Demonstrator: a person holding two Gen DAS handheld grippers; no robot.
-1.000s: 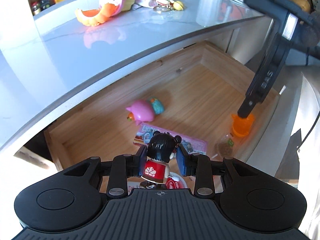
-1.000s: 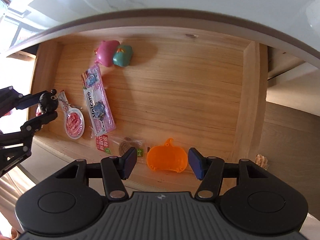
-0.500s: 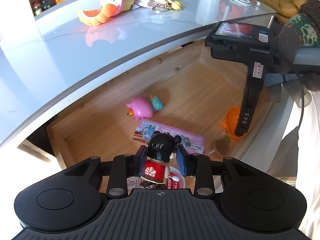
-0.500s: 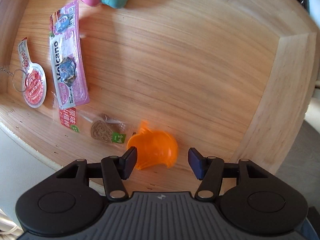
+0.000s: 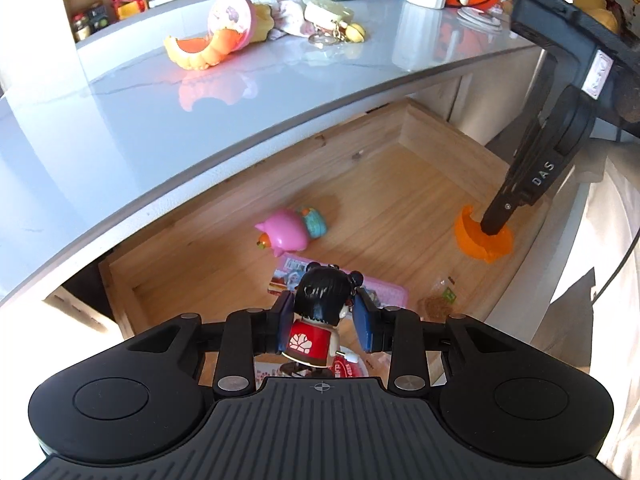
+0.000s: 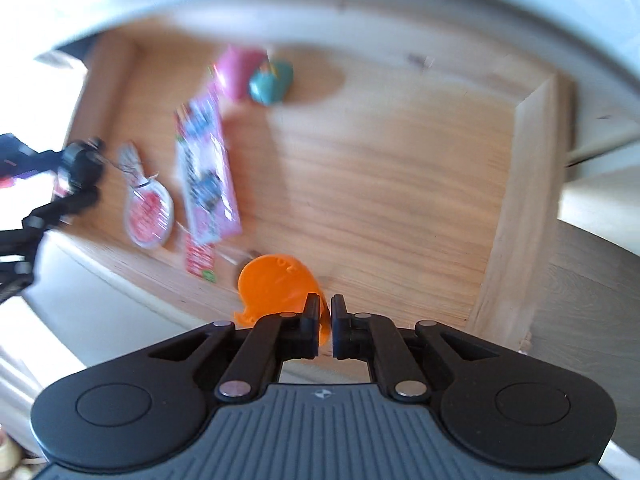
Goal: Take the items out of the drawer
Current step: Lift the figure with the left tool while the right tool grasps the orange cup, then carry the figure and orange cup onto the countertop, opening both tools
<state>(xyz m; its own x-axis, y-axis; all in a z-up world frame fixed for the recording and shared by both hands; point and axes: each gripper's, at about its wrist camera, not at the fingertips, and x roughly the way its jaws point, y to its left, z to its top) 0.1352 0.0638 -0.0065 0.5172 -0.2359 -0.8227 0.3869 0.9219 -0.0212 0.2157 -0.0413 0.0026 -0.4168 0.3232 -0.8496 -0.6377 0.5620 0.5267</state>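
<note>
— What am I driving?
— My left gripper (image 5: 323, 322): matte black, ribbed deck, silver rivets, blue pads (image 5: 365, 326). My right gripper (image 6: 325, 316): same black linkage; white "DAS" lettering at two o'clock.

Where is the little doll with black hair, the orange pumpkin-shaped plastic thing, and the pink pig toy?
Little doll with black hair and red top (image 5: 320, 304), left wrist view, on its hair.
Orange pumpkin-shaped plastic thing (image 6: 276, 286), right wrist view, on its flat face.
Pink pig toy (image 5: 286, 232), left wrist view, on its round body.
</note>
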